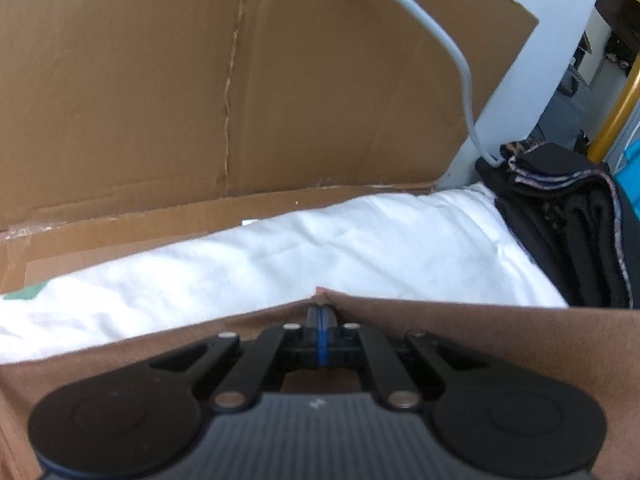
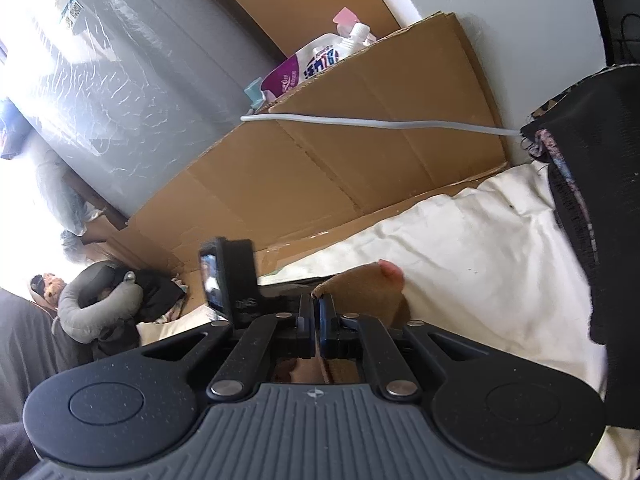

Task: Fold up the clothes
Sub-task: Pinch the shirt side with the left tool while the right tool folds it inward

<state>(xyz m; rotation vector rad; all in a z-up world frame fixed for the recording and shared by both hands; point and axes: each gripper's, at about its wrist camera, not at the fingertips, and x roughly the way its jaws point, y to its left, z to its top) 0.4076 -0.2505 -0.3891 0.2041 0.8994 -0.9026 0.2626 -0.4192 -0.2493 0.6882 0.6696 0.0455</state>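
Surroundings: I see a white sheet (image 1: 280,248) spread as the work surface; flattened cardboard (image 1: 160,80) stands against its far edge; a grey cable (image 1: 448,40) runs across the cardboard to a stack of folded dark clothes (image 1: 568,224) at the sheet's right end
Right view extras: a detergent pouch (image 2: 312,64) behind the cardboard; a grey neck pillow (image 2: 96,304) at the far left; a plastic-wrapped panel (image 2: 120,80) above
Obstructions: the dark stack fills the right edge of the right wrist view, near the gripper; I see nothing between the two grippers except cloth
Left gripper (image 1: 320,304) pose: pointed forward over the sheet toward the cardboard; jaws closed together, pinching an edge of the brown garment (image 1: 500,340)
Right gripper (image 2: 317,304) pose: view tilted, sheet running up to the right; jaws nearly together with only a thin slit; a fold of the brown garment (image 2: 360,292) is caught between them; the other gripper's camera block (image 2: 230,280) sits just beside it on the left
Garment position: brown cloth drapes from the left jaws out to both sides, lying over the near part of the sheet; in the right view it bunches up just past the fingertips, a pinkish tip (image 2: 390,270) showing at its top; I cannot tell what that tip is
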